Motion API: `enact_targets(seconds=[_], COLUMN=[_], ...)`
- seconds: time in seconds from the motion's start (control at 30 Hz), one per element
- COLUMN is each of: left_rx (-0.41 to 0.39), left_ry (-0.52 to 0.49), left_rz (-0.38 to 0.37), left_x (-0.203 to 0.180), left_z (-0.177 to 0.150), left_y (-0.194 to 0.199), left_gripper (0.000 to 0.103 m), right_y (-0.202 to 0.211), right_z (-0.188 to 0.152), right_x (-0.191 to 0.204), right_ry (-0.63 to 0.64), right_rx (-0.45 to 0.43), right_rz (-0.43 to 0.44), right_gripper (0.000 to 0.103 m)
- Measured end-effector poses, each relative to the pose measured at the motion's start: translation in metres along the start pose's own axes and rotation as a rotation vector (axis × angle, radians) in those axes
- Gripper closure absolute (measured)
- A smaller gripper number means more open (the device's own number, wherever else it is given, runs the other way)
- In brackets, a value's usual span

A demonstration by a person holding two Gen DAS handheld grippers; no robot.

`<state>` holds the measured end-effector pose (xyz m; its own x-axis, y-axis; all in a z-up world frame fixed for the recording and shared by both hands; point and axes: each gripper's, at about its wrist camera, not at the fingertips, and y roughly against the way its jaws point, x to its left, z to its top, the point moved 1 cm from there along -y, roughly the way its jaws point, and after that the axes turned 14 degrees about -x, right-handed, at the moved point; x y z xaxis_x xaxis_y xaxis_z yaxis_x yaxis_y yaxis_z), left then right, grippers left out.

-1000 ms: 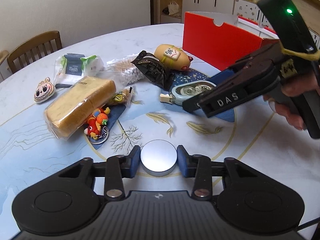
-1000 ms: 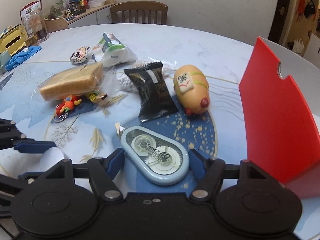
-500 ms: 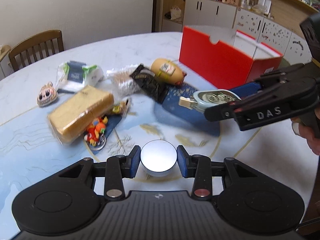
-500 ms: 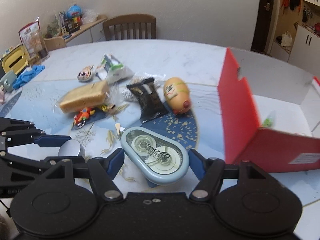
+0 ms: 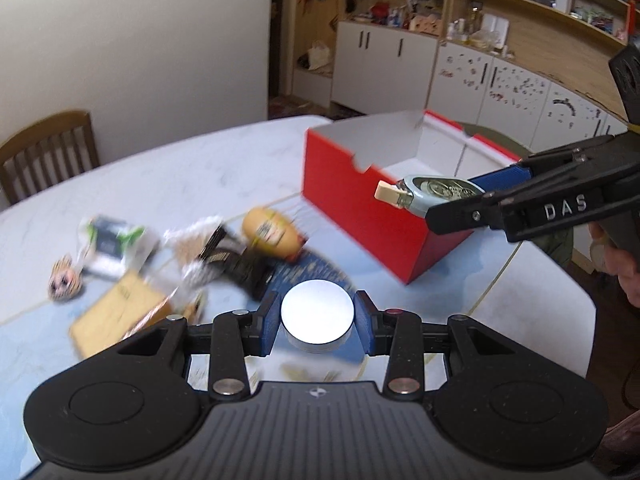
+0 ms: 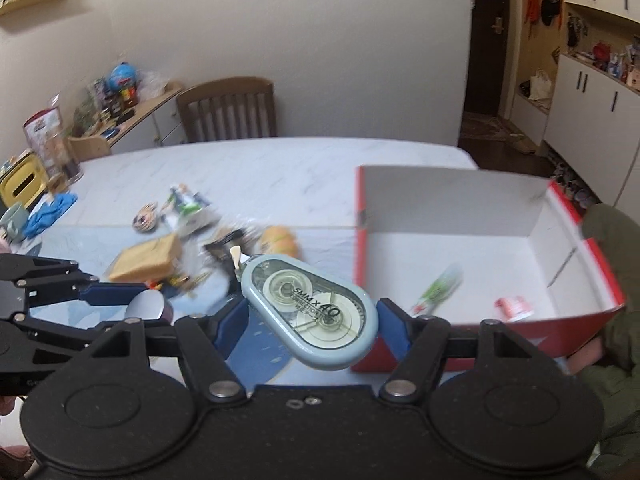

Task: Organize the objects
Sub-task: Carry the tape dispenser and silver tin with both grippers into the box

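Both grippers have risen off the table toward the box (image 6: 460,204); left gripper (image 5: 317,319) narrowly clamped on disc (image 5: 318,315); right gripper (image 6: 310,314) widely clamped on tape (image 6: 312,314), beside box wall; clear rim before releasing.

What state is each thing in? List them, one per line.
left gripper: shut on the round silver tin, held off the table.
right gripper: shut on the correction tape, held near the box.
red box: open, a few small items inside.
bread: bagged, lying on the table.
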<state>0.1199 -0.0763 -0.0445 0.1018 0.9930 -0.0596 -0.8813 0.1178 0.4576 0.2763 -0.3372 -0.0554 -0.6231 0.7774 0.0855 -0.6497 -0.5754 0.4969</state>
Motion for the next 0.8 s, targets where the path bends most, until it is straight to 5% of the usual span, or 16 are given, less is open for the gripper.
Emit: enact_targets(seconds=[0.57, 0.8], left_rx=[-0.012, 0.052], left_ry=[-0.108, -0.136], left_rz=[-0.075, -0.06], left_x=[-0.089, -0.109], left_z=[0.073, 0.088], left_y=[-0.087, -0.148], left_gripper=[0.065, 0.065], right_y=[-0.016, -0.04], right_z=[0.013, 0.004], right_x=[-0.124, -0.163], right_ry=[0.005, 0.033], right_rx=[-0.006, 0.037], right_rz=[-0.086, -0.11], right_gripper=[0.033, 0.033])
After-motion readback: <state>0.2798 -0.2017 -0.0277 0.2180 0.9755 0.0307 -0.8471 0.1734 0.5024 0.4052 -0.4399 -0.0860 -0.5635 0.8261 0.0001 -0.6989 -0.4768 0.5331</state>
